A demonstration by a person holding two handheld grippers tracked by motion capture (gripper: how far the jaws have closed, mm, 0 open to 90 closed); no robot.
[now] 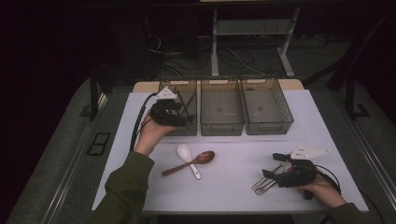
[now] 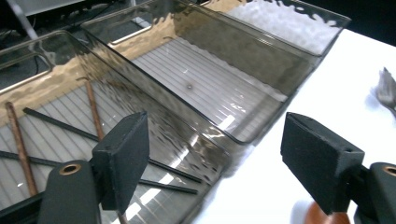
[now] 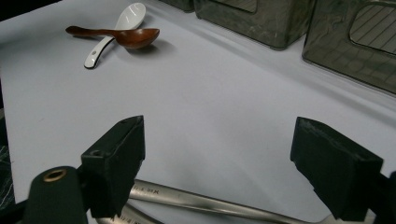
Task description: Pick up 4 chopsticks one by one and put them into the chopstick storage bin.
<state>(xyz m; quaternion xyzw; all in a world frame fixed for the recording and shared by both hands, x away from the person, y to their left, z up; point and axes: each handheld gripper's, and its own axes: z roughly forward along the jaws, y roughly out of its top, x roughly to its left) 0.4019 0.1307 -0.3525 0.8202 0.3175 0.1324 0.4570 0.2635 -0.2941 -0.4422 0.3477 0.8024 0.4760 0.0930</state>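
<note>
Forks (image 3: 201,203) lay nearest, right under my right tool (image 3: 217,163), whose jaws stood wide apart with nothing between them. I judged the forks to be stiff, light, slick metal lying flat on the worktop (image 1: 233,177), so I'd take one across the handle, where a pad could get under its edge. Their tines were cut off in the right gripper view, and from above they blurred into one tangle (image 1: 264,184); I couldn't count them.

Farther off, a wooden spoon (image 1: 189,164) crossed a white spoon (image 1: 188,159), touching. My left tool (image 2: 215,163) hung open over the left bin (image 1: 192,127), which held chopsticks (image 2: 93,135). The middle bin (image 1: 221,127) and right bin (image 1: 271,127) looked empty, though their ribbed walls muddied the view.
</note>
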